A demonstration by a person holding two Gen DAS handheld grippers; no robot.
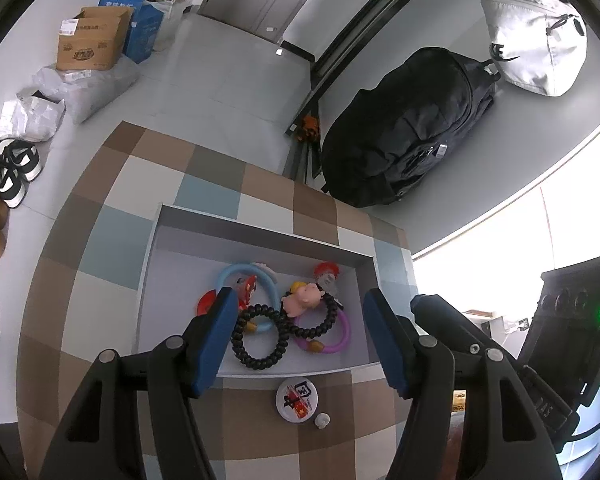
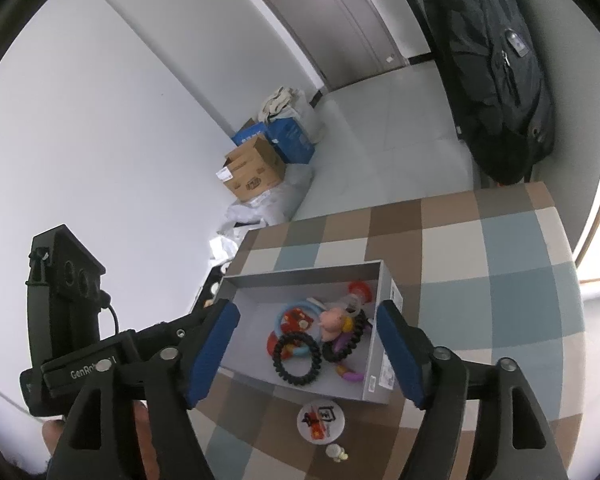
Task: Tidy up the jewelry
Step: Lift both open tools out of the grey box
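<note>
An open grey box (image 1: pixel 256 236) sits on the checked table and holds a tangle of jewelry. In it are a black bead bracelet (image 1: pixel 256 336), a purple ring (image 1: pixel 332 344), a light blue ring (image 1: pixel 236 272) and a pink pig charm (image 1: pixel 304 296). A round white badge (image 1: pixel 298 398) and a small white piece (image 1: pixel 323 420) lie on the cloth in front of the box. My left gripper (image 1: pixel 300 292) hovers open above the box, holding nothing. My right gripper (image 2: pixel 308 306) is also open over the box (image 2: pixel 300 276), above the black bracelet (image 2: pixel 296 356), with the badge (image 2: pixel 320 420) nearer me.
The checked tablecloth (image 1: pixel 100 240) ends close behind the box. Beyond it a black backpack (image 1: pixel 412 128) and a white bag (image 1: pixel 536 40) stand on a grey surface. Cardboard boxes (image 1: pixel 92 40), plastic bags and shoes (image 1: pixel 12 172) are on the floor at left.
</note>
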